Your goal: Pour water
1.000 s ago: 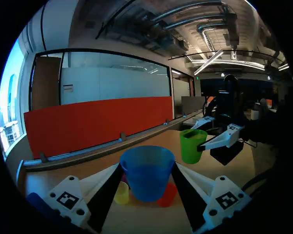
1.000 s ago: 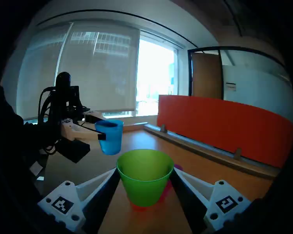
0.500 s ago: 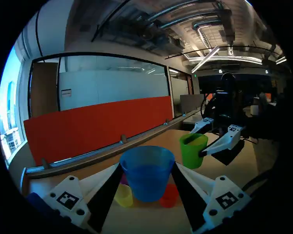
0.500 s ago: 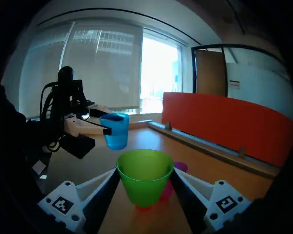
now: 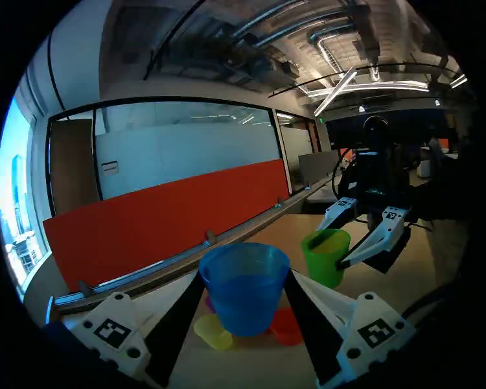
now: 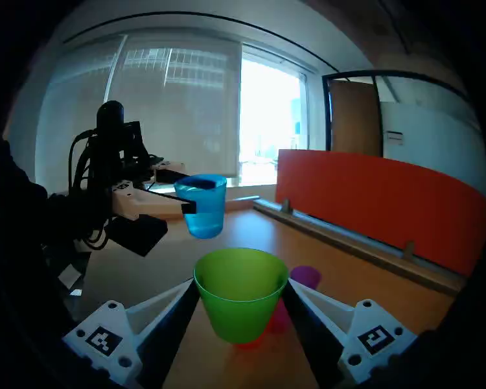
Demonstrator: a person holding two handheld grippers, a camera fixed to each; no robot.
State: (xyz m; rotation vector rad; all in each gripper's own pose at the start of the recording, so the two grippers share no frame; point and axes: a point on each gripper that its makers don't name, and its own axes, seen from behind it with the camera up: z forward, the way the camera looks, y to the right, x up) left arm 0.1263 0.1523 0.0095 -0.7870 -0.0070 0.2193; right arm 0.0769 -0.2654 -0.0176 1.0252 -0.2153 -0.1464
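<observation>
Left gripper (image 5: 243, 280) pinching blue cup (image 5: 244, 308), water inside; right gripper (image 6: 241, 285) pinching green cup (image 6: 241, 314), contents unclear.

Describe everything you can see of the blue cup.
The blue cup is a translucent plastic tumbler, tapering to its base, with an open round rim. A darker level inside suggests it is part-filled with water. It stands about upright, clamped at its sides between the two fingers of the left gripper, held clear of the wooden table. Nothing else touches it.
</observation>
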